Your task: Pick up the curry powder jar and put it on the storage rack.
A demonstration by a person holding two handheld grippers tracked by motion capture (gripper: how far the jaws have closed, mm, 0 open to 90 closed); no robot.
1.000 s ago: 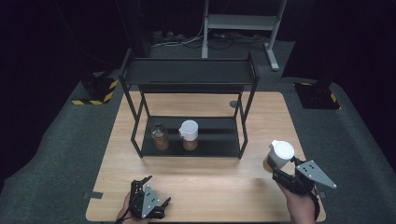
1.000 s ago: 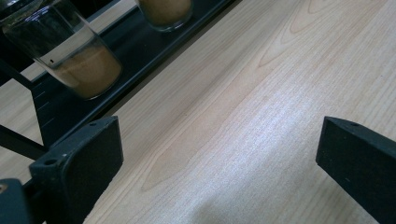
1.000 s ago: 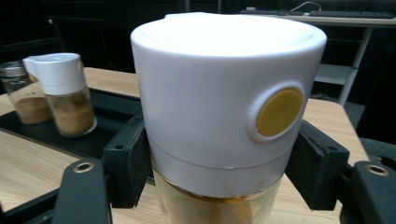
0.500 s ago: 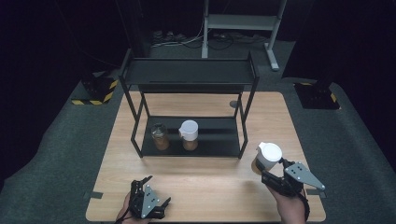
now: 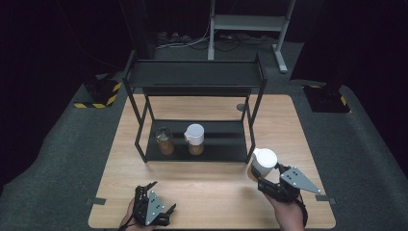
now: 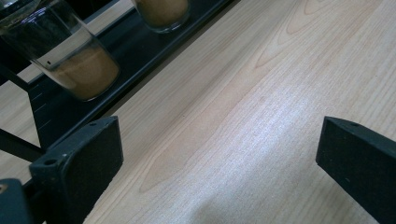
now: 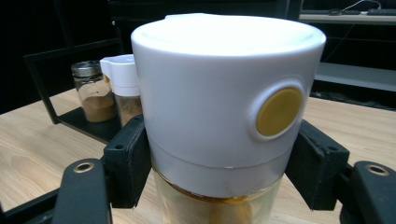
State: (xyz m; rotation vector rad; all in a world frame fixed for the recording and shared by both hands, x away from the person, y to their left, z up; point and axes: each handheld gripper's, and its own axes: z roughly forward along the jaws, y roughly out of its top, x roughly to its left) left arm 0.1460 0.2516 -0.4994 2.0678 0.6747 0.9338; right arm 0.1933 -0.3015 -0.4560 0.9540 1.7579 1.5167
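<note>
My right gripper [image 5: 263, 177] is shut on a glass spice jar with a white lid [image 5: 263, 161], held just off the front right leg of the black shelf rack [image 5: 195, 77]. In the right gripper view the jar [image 7: 224, 107] sits between both jaws, a yellow dot on its lid. On the rack's bottom shelf stand a metal-capped spice jar [image 5: 164, 140] and a white-lidded jar [image 5: 195, 138]. My left gripper [image 5: 156, 199] rests open near the table's front edge, its jaws wide apart over bare wood [image 6: 224, 140].
The wooden table [image 5: 284, 120] carries the rack at its middle. A small round grommet [image 5: 240, 107] lies behind the rack. Dark floor surrounds the table, with a white stand [image 5: 248, 21] far behind.
My right gripper has carried the white-lidded jar leftward, from the table's right edge toward the rack's front right leg. The left gripper has stayed put.
</note>
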